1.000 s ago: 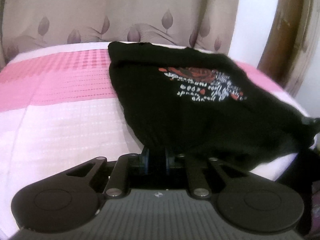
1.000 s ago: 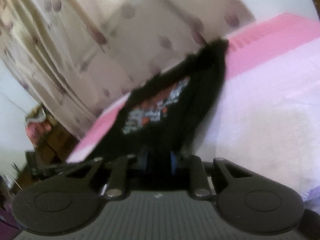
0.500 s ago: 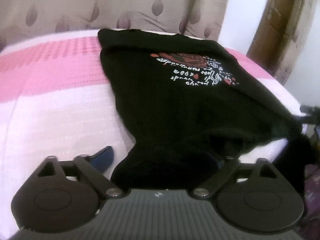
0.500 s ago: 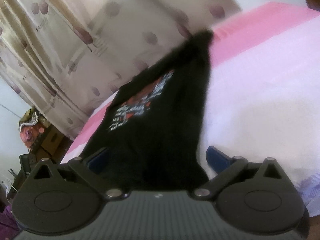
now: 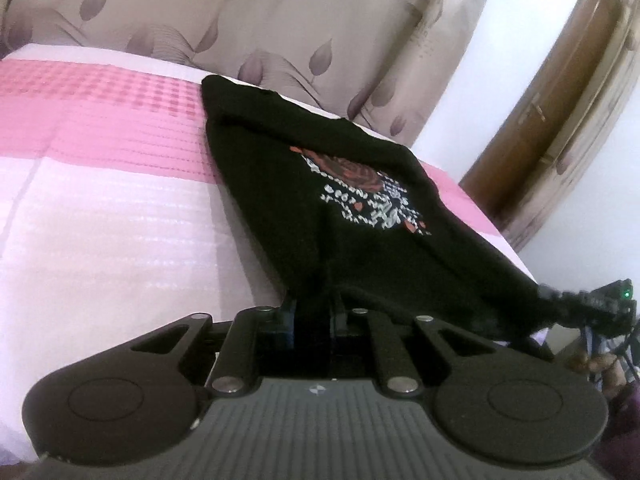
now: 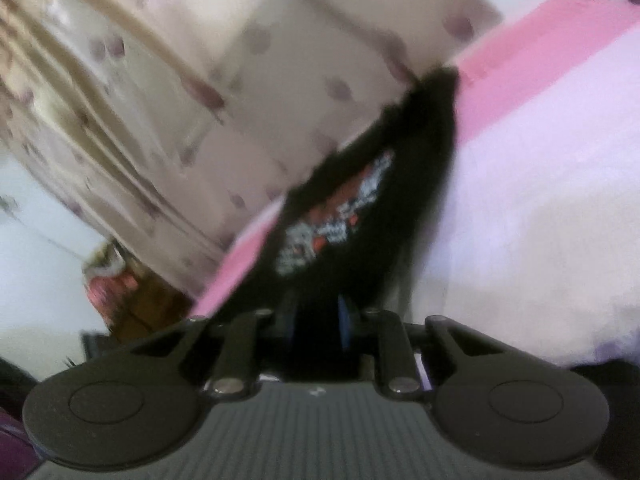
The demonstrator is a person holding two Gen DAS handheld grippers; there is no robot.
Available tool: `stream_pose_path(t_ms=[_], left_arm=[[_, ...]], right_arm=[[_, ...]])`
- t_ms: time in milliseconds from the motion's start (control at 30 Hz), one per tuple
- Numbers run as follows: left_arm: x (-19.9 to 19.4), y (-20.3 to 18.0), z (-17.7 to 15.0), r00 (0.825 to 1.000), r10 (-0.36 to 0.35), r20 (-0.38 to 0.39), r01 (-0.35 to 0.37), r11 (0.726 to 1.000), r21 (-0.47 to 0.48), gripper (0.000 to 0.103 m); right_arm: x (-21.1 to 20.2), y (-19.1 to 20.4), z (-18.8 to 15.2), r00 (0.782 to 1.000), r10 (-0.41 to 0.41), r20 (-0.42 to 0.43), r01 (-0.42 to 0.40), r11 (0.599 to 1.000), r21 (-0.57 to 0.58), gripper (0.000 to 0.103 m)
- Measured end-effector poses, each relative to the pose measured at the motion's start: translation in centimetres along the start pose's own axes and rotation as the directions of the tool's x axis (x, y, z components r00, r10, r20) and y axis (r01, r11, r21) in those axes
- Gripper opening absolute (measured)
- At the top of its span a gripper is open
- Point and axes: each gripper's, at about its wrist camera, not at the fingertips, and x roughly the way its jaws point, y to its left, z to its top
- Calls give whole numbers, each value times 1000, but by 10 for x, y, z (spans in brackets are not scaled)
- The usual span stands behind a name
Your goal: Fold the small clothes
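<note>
two hand-held grippers, my left (image 5: 314,308) and right (image 6: 318,312), are closing on the black shirt's (image 5: 320,208) near hem on the bed (image 5: 100,208); next i'd lift it evenly toward the collar.

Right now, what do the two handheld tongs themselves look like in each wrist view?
Both look alike. The left tongs have a grey ribbed body with a small white mark, two round matte-black discs at its sides, black linkage bars with silver pins, and dark fingers with blue pads. The right tongs match, though blurred. A dark cable with a green light shows at the left view's right edge.
</note>
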Motion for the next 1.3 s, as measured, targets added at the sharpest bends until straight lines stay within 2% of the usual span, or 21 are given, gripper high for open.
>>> stream_pose_path(t_ms=[33,100,167,233,267,300,333,367,400,467,500,533,567,600,633,733,833,900,1033,1300], left_arm=[[-2,-1,-1,1000,-4,-4,4,1000,13,14],[2,-8,-3,998,60,-12,-58,993,100,14],[8,-5,-5,998,63,-28,-60,993,99,15],[11,-3,-4,996,87,-19,-84,990,110,20],[12,-4,-4,994,108,-10,-106,985,137,30],[11,-5,-4,993,118,-5,-116,981,158,49],[12,-6,-4,992,129,-1,-126,976,175,62],[12,-6,-4,991,135,5,-134,973,188,85],[13,-6,-4,991,132,9,-131,972,197,92],[17,-6,-3,993,119,-10,-115,972,203,90],[20,-6,-4,993,112,-22,-106,974,199,82],[24,-5,-5,994,106,-41,-96,977,193,71],[31,-5,-6,992,105,-69,-91,979,185,28],[34,-7,-7,990,133,-55,-121,974,194,14],[36,-8,-8,989,135,-58,-122,973,194,14],[30,-5,-6,994,94,-49,-87,989,121,13],[19,5,-1,999,40,-31,-39,999,24,13],[12,3,6,1000,25,-2,-25,1000,10,13],[3,-11,26,998,10,61,-12,999,30,13],[10,-34,68,988,-3,153,-5,999,53,13]], right_arm=[[-4,-1,-2,1000,-18,5,18,1000,-4,20],[-2,-3,-2,994,-110,-26,109,993,-44,22],[0,-11,-3,991,-131,-24,130,991,-15,25],[1,-12,-1,982,-189,-7,188,981,-44,48],[0,-11,1,980,-200,1,200,978,-63,78],[0,-11,3,978,-207,9,207,976,-72,95],[1,-13,3,978,-207,7,207,975,-75,103],[4,-15,4,978,-206,-7,205,976,-76,103],[8,-17,4,978,-208,-31,205,976,-76,103],[17,-15,0,974,-216,-63,208,971,-117,103],[22,-9,-3,974,-210,-87,196,970,-146,101],[28,-4,-5,974,-199,-110,179,969,-169,94],[36,1,-8,973,-187,-137,160,969,-189,59],[43,4,-11,968,-188,-169,153,968,-196,26],[50,5,-15,963,-191,-192,155,970,-188,26],[49,5,-16,979,-115,-168,97,989,-113,26],[33,-1,-10,997,-9,-75,9,1000,0,25],[25,-1,-5,999,51,-11,-50,997,51,25],[19,2,11,985,140,102,-151,982,110,25],[34,7,56,955,204,213,-230,968,102,25]])
